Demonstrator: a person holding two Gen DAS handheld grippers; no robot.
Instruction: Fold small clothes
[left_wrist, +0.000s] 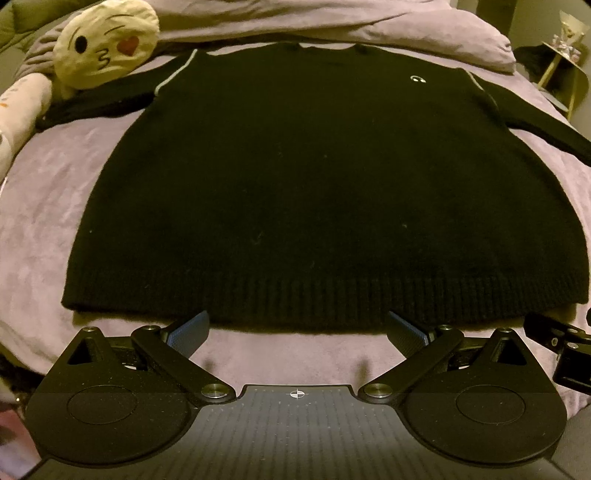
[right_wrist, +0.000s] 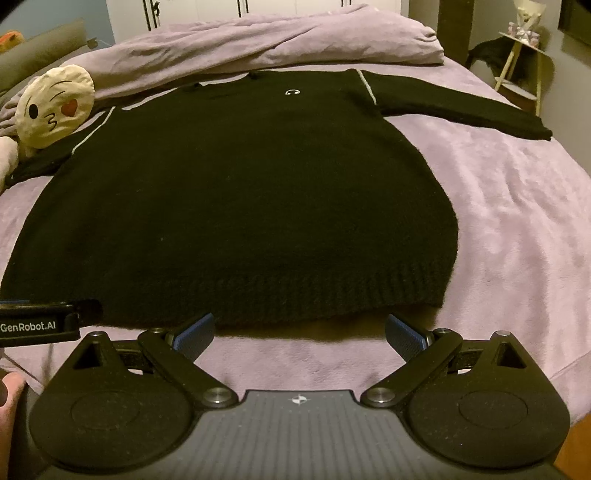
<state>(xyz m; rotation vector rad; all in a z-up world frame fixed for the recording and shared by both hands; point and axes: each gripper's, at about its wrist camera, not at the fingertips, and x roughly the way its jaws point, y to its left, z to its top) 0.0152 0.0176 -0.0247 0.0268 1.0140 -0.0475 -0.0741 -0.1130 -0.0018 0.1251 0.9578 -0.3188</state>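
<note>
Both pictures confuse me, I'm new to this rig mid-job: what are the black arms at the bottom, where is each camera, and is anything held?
Each picture comes from a camera riding on a handheld two-finger gripper, looking forward along its fingers. The first shows the left gripper, the second the right gripper; the black arms with blue pads are their fingers. Both are spread open and hold nothing, poised at the near hem of a black sweater lying flat, sleeves out, on a bed with a purple blanket. An emoji pillow sits by the sweater's left sleeve.
</note>
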